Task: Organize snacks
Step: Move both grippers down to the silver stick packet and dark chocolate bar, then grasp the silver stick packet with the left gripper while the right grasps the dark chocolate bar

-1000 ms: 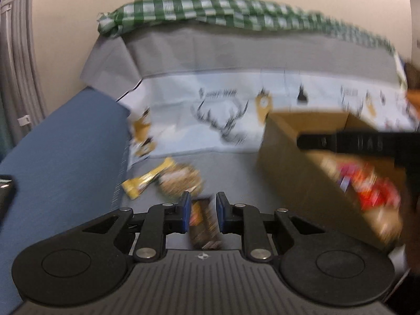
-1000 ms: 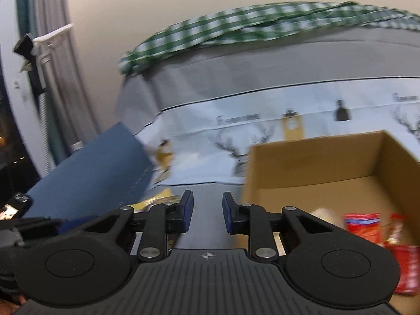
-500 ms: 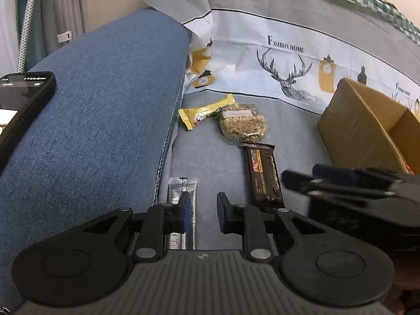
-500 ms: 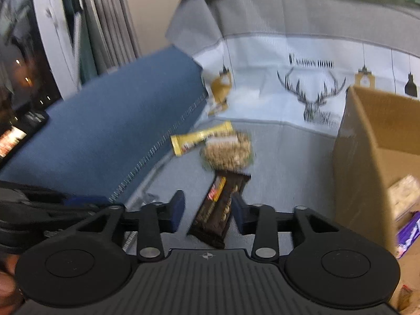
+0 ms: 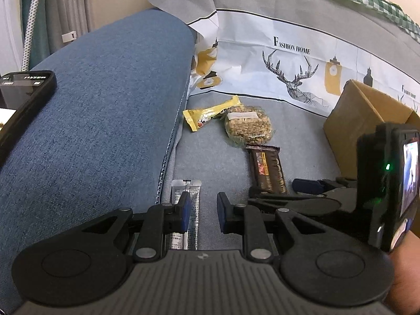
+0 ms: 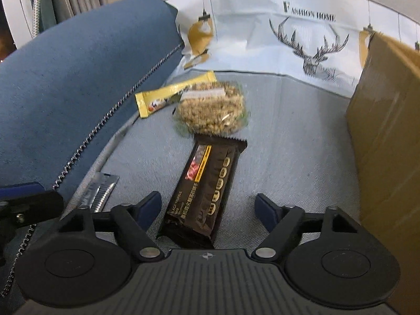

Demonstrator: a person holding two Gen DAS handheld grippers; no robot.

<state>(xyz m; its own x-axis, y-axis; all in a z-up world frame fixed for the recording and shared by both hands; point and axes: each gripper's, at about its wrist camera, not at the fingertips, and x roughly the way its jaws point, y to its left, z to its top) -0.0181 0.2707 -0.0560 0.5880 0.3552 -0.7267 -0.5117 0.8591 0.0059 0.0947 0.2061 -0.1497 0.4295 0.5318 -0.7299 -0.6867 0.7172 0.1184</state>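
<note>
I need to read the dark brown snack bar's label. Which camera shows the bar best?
The right wrist view: the dark brown snack bar lies large and central, its whole length visible between the opening right tool's jaws, untouched. In the left wrist view it is smaller, off to the right, its near end partly hidden by that tool.

Grey seat cushion (image 6: 288,136) of a sofa, bearing a yellow bar (image 6: 170,94), a clear-wrapped grain cake (image 6: 212,110), a dark brown bar (image 6: 207,183), a silver sachet (image 5: 186,210) and a cardboard box (image 6: 388,131); blue armrest (image 5: 92,105) alongside.

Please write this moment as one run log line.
left gripper: narrow gap over silver sachet | right gripper: opening, astride brown bar, no contact | box: right
</note>
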